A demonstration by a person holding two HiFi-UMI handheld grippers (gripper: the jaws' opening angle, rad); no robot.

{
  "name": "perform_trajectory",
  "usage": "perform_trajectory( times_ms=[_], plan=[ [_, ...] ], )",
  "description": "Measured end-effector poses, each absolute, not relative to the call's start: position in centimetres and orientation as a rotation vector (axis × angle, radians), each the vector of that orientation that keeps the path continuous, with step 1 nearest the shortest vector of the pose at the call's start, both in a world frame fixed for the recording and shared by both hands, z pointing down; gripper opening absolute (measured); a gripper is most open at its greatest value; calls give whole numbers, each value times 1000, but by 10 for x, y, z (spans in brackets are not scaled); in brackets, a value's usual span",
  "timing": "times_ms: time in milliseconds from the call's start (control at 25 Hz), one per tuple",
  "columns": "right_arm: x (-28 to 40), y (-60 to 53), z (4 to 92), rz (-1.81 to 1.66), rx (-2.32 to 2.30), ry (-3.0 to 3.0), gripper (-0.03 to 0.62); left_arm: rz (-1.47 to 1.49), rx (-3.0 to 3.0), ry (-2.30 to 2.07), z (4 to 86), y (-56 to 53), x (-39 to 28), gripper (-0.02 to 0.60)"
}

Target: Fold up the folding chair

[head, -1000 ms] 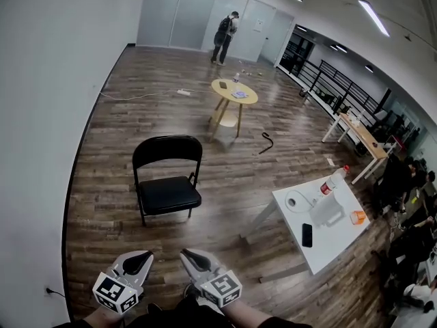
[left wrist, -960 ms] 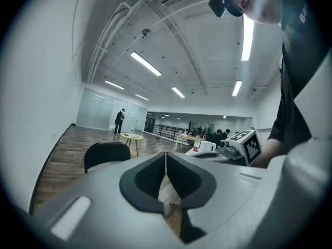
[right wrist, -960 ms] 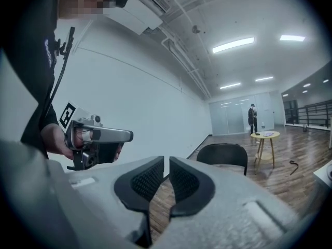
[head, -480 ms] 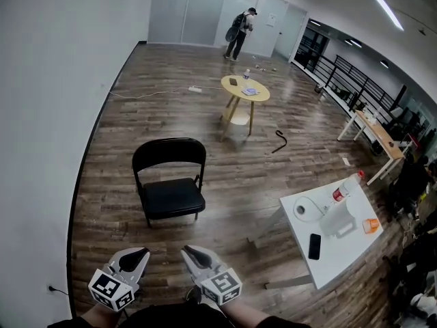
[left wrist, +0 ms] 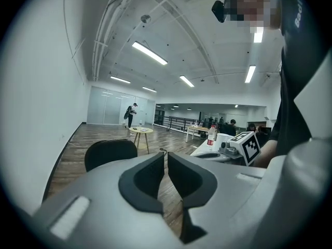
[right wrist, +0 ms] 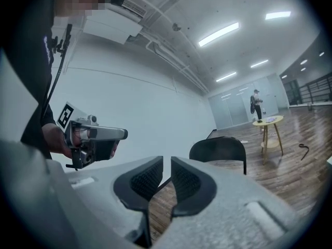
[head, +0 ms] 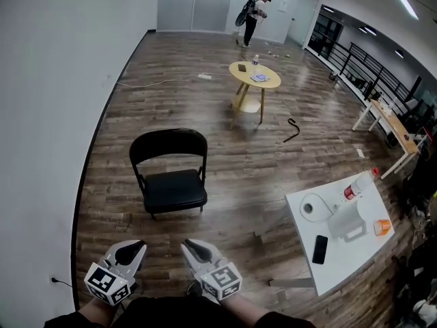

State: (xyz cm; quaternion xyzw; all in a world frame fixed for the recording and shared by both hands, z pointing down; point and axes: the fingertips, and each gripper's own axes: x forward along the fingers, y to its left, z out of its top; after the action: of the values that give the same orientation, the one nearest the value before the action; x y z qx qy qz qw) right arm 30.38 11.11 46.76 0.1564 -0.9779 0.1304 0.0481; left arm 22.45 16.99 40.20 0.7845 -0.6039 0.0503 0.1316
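Black metal folding chair (head: 169,173), padded seat, is standing open. Grey left gripper (head: 134,247) and right gripper (head: 190,246) are hovering, jaws nearly together, empty.

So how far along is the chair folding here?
Done: nothing; the folding chair stands fully open, seat down. In hand: the left gripper and right gripper are held short of it, jaws shut and empty. Left: reaching the chair, gripping it and folding the seat up.
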Motion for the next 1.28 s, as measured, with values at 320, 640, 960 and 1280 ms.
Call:
perform_trajectory(
  times_ms=[320, 640, 960, 1280],
  plan=[
    [311, 98, 475, 429, 449, -2971, 48, 171, 2256, -1769, 407, 159, 232, 32],
    [304, 87, 488, 447, 466, -2927, 58, 164, 2250, -1766, 412, 149, 216, 40],
    [277, 78, 486, 431, 512, -2886, 68, 157, 2315, -1720, 406, 125, 182, 52],
    [239, 52, 496, 439, 647, -2823, 74, 162, 2394, -1666, 413, 95, 125, 66]
  ],
)
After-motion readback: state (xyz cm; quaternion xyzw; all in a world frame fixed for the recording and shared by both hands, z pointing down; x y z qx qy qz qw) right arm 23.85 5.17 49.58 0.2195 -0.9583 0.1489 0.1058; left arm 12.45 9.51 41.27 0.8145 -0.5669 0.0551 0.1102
